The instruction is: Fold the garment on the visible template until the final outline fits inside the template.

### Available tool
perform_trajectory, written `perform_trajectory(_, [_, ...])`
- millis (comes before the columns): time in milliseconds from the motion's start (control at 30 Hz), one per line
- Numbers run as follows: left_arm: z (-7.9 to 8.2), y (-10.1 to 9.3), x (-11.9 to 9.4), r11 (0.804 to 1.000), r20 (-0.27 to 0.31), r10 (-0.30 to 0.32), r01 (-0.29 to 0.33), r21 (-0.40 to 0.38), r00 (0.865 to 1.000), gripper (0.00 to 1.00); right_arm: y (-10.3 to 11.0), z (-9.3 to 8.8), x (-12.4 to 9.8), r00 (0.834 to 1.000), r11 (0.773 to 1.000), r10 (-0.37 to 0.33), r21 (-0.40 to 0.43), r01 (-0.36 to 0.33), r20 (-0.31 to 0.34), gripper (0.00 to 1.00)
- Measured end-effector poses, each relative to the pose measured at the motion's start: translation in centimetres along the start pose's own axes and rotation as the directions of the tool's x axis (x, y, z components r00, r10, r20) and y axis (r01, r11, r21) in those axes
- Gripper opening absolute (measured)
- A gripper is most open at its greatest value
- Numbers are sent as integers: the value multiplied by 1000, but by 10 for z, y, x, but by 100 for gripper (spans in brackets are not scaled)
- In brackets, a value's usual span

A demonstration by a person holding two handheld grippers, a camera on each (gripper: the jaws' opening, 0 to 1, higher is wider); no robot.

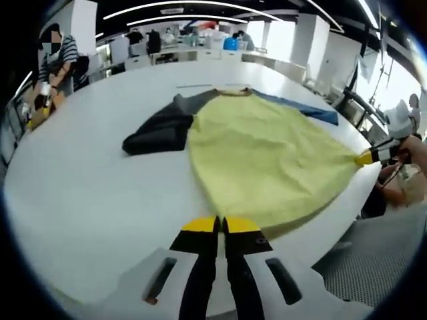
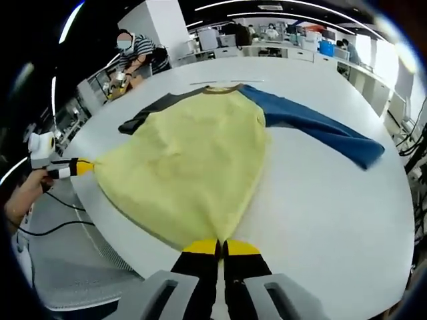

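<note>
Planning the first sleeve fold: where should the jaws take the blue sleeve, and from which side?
Grip the cuff end of the long blue sleeve, coming in from the bare white table beyond it. The sleeve lies flat and stretched away from the yellow shirt body, so its free tip is the clearest edge to pinch, probably for the right gripper.

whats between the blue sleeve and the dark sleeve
The yellow body of the garment lies between the blue sleeve and dark sleeve, seen in the right gripper view.
</note>
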State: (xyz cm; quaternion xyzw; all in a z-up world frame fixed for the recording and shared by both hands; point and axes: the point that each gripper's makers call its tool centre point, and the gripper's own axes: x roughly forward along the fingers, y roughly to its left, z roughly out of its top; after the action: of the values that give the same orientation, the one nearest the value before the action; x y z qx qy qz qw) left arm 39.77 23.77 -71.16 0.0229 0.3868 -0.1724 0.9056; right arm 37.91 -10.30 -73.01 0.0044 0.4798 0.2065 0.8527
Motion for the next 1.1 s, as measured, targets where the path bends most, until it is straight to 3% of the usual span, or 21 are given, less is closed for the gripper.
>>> perform_trajectory(167, [-14, -2, -1, 999, -30, 14, -15, -31, 999, 0, -1, -10, 4, 1000, 1000, -6, 14, 6, -21, 0])
perform_trajectory(500, [-38, -10, -1, 1000, -94, 30, -30, 5, 995, 0, -5, -30, 10, 997, 999, -41, -18, 40, -67, 0])
perform_trajectory(967, [-47, -10, 0, 997, -116, 63, -57, 52, 991, 1, -4, -35, 11, 996, 998, -52, -51, 48, -72, 0])
perform_trajectory(1100, [-45, -9, -1, 997, -99, 65, -60, 57, 993, 3, -4, -34, 10, 998, 999, -45, -16, 44, -52, 0])
